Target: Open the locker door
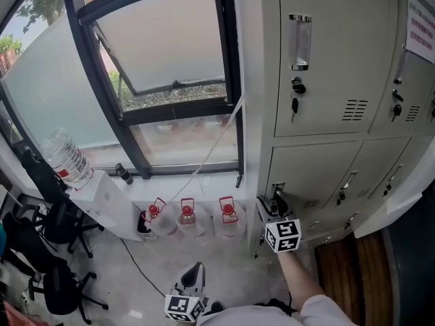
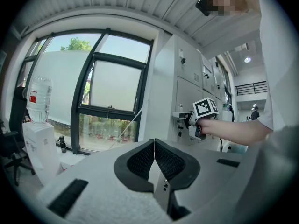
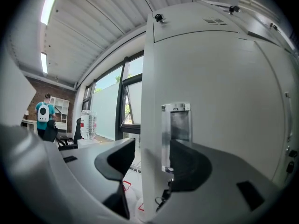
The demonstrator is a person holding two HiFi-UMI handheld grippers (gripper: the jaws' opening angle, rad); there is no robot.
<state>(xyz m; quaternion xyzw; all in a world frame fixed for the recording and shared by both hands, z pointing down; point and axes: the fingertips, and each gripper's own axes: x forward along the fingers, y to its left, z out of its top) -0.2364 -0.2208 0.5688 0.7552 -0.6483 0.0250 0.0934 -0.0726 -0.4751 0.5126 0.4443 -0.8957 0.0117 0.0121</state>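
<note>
Right gripper [image 3: 152, 157]: jaws apart, set astride the locker door [image 3: 215, 97] edge at lower centre. Left gripper [image 2: 154, 146]: jaws closed together, nothing held.

Locker door [image 3: 219, 101]: painted sheet metal, pale grey, smooth, satin. Its handle [image 3: 176, 125]: glossy, partly clear, bright metal ends. Left gripper [image 2: 154, 143]: matt grey plastic shell; pads [image 2: 139, 160] black, finely ribbed. Window frame [image 1: 228, 53]: dark, smooth metal. Water bottle [image 1: 66, 158]: clear glossy plastic.
</note>
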